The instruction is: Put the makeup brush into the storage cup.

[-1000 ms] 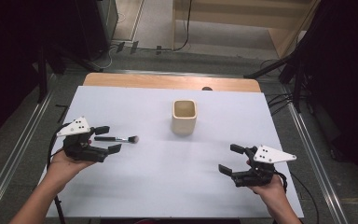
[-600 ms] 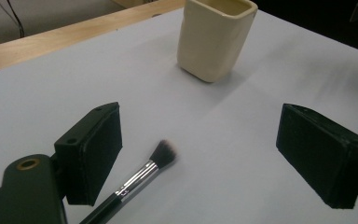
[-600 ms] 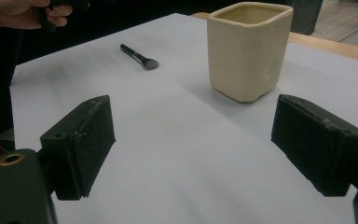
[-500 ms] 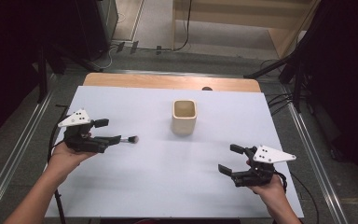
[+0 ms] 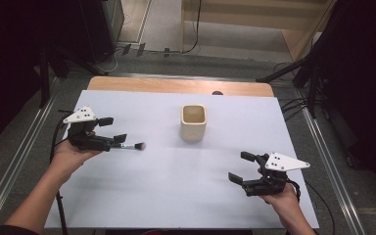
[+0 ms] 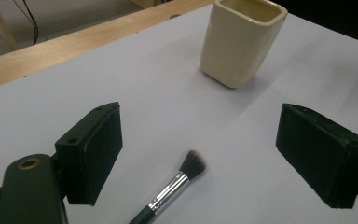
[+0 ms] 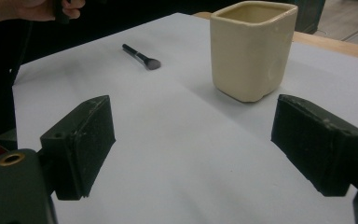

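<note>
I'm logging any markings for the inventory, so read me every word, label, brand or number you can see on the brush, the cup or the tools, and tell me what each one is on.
No readable text in any view.
The makeup brush: black handle and silver ferrule, no print to be made out.
The cream cup: plain glaze, no label.
The left tool and right tool: black pads and grey plates, no lettering visible.
</note>
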The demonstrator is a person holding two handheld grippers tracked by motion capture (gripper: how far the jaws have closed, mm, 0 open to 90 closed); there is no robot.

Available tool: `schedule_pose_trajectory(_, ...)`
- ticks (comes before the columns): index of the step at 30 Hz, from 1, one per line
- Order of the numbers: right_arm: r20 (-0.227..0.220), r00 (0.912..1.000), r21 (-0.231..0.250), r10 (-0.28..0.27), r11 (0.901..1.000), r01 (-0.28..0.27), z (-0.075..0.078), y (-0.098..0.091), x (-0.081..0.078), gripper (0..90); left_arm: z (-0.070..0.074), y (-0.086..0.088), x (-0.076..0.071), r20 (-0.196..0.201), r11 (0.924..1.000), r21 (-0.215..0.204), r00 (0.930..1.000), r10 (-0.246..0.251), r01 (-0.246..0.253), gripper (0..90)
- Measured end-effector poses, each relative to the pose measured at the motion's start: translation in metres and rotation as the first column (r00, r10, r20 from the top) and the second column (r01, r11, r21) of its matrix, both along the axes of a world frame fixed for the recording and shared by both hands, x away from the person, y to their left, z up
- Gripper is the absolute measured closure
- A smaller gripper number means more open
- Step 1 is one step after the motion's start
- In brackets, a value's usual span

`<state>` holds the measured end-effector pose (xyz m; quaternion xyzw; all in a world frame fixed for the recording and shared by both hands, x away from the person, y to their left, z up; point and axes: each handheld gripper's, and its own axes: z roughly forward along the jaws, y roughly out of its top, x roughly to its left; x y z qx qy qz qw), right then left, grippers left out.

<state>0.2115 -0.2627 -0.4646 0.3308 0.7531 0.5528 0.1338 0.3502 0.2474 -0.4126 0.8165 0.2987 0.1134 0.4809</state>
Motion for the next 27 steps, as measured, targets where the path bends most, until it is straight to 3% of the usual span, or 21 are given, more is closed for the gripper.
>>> schedule_pose_trajectory(7,-0.002,1.0,-0.003,0.002,1.0,-0.002,0.0,0.001,0.0,14.0,0.001,-0.002,0.011,0.006,0.9999,0.016,1.0,-0.003,0.003,15.5)
schedule_pose_trajectory(15,-0.001,1.0,0.0,0.007,1.0,-0.007,0.0,0.001,0.0,14.0,0.009,-0.007,0.022,0.008,0.9973,0.067,0.9996,-0.029,0.028,15.7)
schedule_pose_trajectory(18,-0.001,1.0,0.002,0.006,1.0,-0.006,0.0,0.001,0.0,13.9,0.013,-0.007,0.024,0.004,0.9912,0.122,0.9987,-0.051,0.05,15.7)
schedule_pose_trajectory(23,-0.001,1.0,0.0,0.01,1.0,-0.01,0.0,0.001,0.0,14.0,0.019,-0.007,0.027,-0.011,0.981,0.177,0.9969,-0.078,0.079,15.8)
schedule_pose_trajectory(27,-0.006,0.9999,-0.002,0.011,0.9999,-0.011,0.0,0.002,0.0,13.9,0.021,-0.008,0.03,-0.032,0.9664,0.238,0.9951,-0.093,0.098,15.8)
